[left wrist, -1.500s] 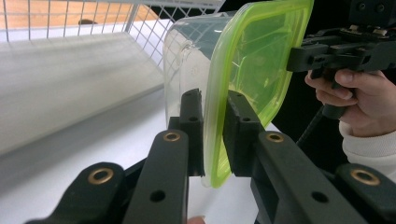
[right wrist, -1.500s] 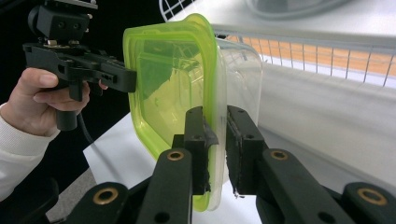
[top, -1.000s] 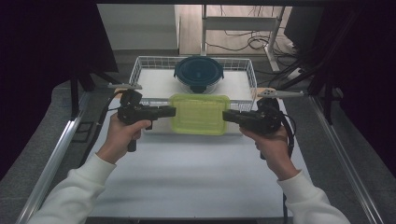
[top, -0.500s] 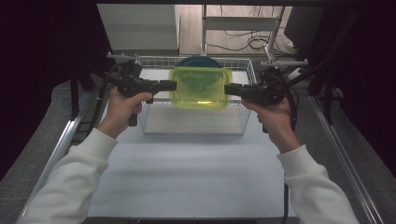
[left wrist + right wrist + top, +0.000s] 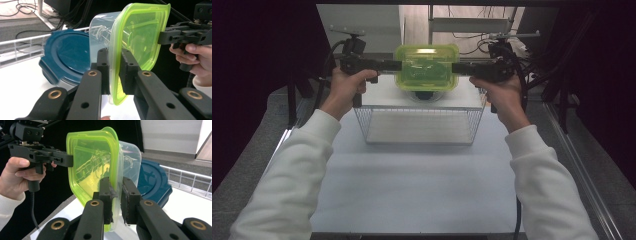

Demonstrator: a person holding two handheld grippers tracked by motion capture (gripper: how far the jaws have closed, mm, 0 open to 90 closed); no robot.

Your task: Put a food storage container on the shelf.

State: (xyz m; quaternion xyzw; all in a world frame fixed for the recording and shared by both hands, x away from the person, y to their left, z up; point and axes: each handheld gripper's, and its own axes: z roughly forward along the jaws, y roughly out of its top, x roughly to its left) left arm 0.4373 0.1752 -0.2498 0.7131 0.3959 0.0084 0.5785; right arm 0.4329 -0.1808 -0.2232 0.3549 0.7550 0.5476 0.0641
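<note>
A wire basket [image 5: 419, 127] stands on the white table [image 5: 412, 190], and a round container with a dark blue lid [image 5: 67, 60] sits in it at the far end. A clear plastic box with a lime-green lid [image 5: 426, 67] hangs in the air above the basket's far end, over that blue-lidded container. The box looks empty; its walls are see-through and rounded at the corners, and the translucent lid overhangs them as a flat rim. The left gripper [image 5: 387, 65] has its jaws nearly closed, pinching the lid's rim at the box's left edge. The right gripper [image 5: 462, 67] pinches the rim at the opposite edge the same way.
</note>
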